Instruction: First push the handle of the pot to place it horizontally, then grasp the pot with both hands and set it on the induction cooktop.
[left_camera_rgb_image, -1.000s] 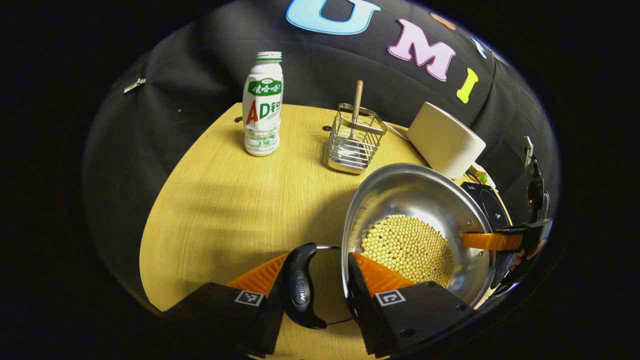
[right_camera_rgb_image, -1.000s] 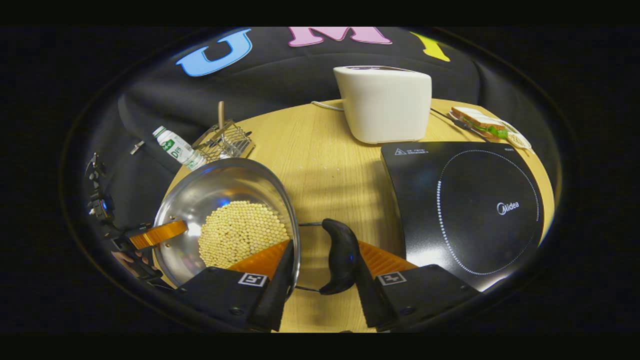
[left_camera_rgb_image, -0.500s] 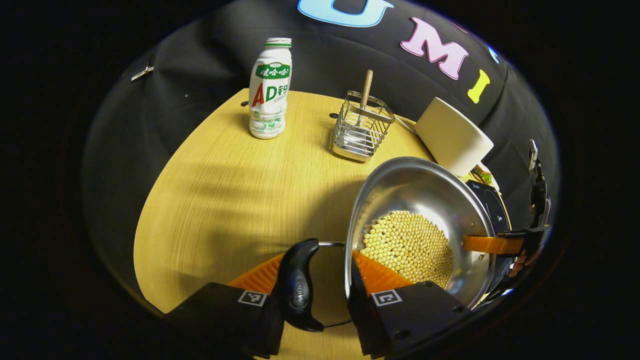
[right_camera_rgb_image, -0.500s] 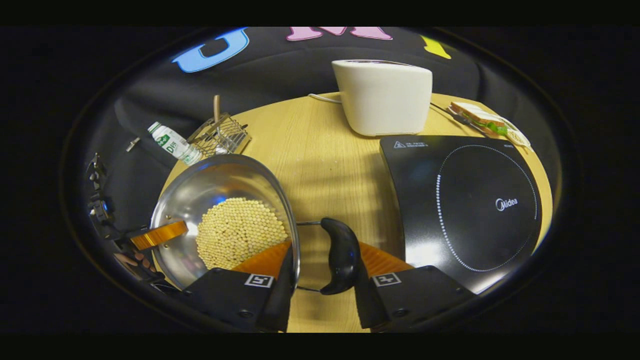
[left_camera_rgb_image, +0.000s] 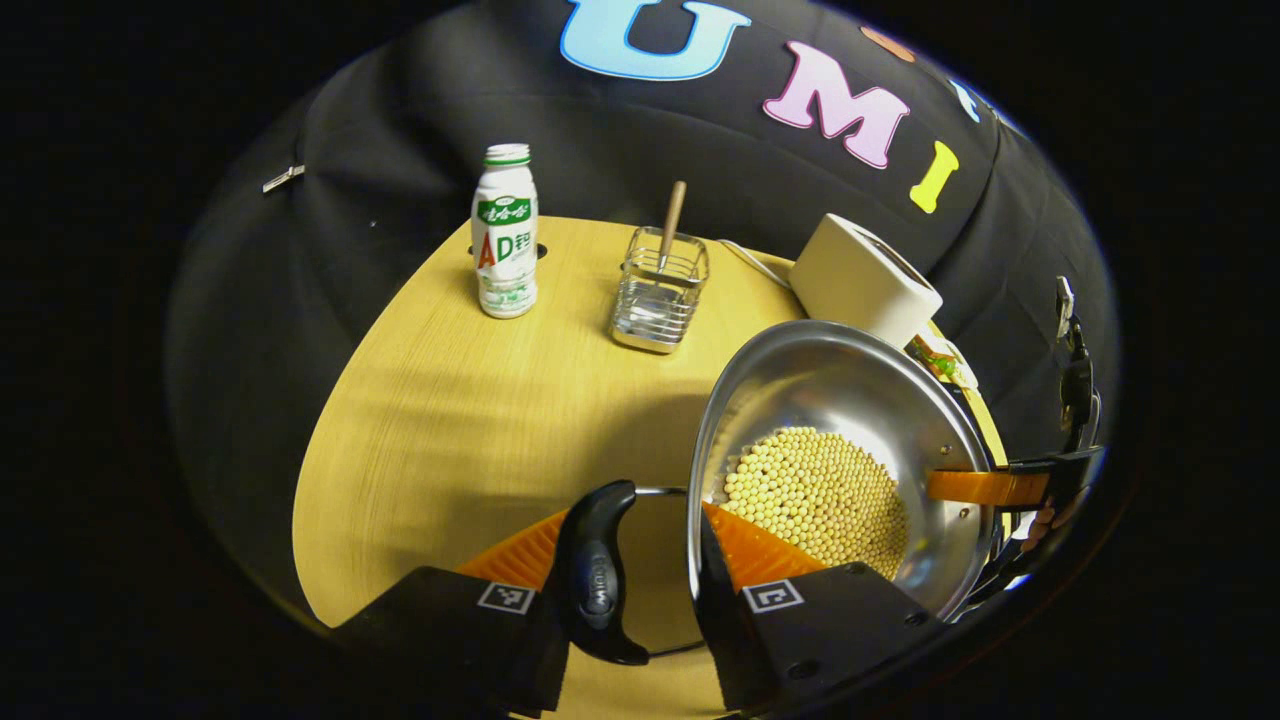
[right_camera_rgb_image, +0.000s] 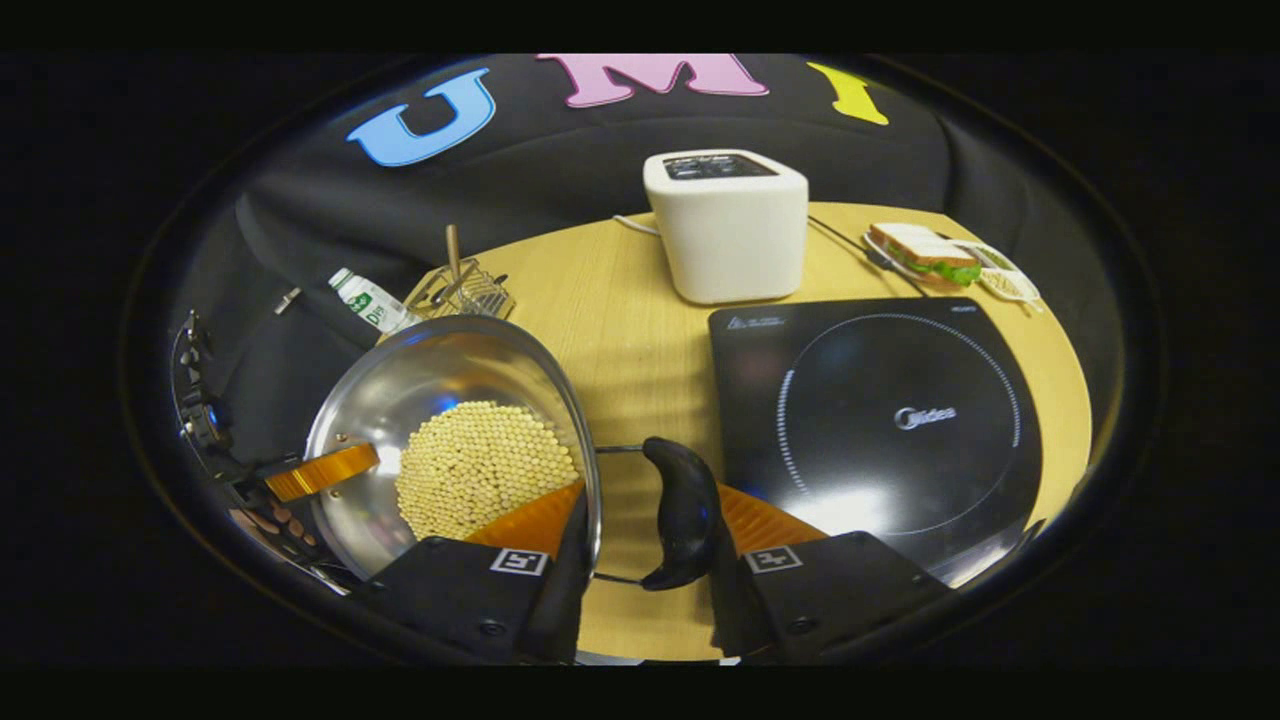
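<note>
Both hand-held grippers clamped on pot side handles: left hand-held gripper and right hand-held gripper. Pot w/ beans held above desk. Induction cooktop at 3 o'clock of pot in right gripper view. Keep level, move both in sync, lower centred on ring.

In the right gripper view, the pot sits at lower left with beans in it, and the induction cooktop lies at right on the tabletop. Behind, at upper centre, stands a toaster; a sandwich is at upper right; a bottle and wire caddy are at upper left.
</note>
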